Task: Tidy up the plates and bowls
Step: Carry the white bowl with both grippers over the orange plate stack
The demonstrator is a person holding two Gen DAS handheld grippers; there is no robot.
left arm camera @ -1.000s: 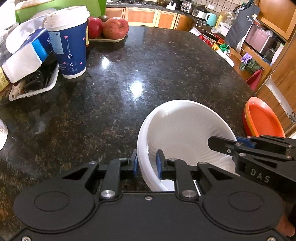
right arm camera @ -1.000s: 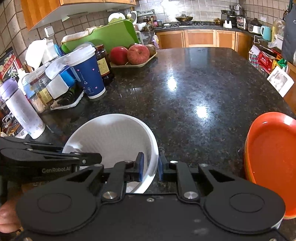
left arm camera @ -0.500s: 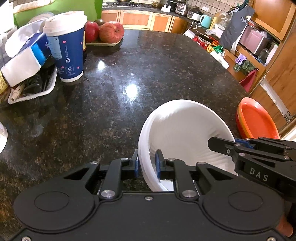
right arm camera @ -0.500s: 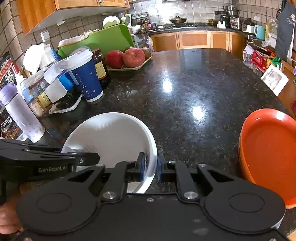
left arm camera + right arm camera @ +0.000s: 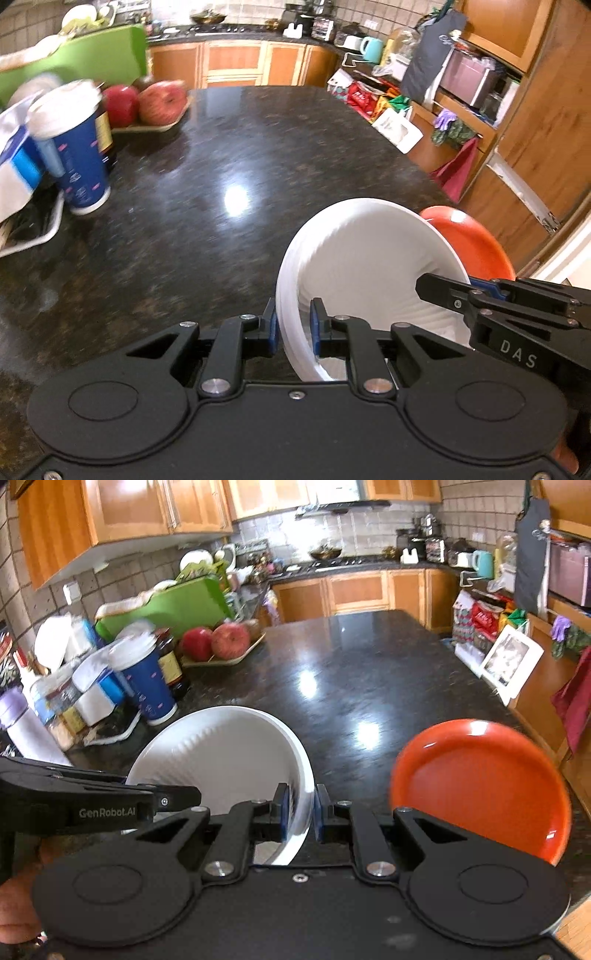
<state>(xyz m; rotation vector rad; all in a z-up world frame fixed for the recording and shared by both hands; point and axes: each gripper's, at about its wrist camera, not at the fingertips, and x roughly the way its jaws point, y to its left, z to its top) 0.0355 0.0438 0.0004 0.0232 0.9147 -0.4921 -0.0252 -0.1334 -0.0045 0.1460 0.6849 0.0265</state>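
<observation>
A white ribbed bowl (image 5: 365,258) (image 5: 229,753) hangs above the dark granite counter (image 5: 221,166), gripped from both sides. My left gripper (image 5: 292,325) is shut on its left rim. On the opposite rim my right gripper (image 5: 301,812) is shut; in the left wrist view it reaches in from the right (image 5: 461,291). The left gripper's arm shows in the right wrist view at the bowl's left edge (image 5: 166,801). An orange plate (image 5: 480,786) (image 5: 469,243) lies on the counter to the right of the bowl, partly hidden behind it in the left wrist view.
A blue paper cup (image 5: 142,679) (image 5: 74,147), a tissue pack (image 5: 14,162), jars and a purple bottle (image 5: 26,727) crowd the counter's left side. Apples on a tray (image 5: 221,646) sit behind them. The counter's right edge drops off past the orange plate.
Both grippers have lifted the white bowl off the counter and carried it toward the orange plate; the view has tilted up, showing more of the kitchen.
</observation>
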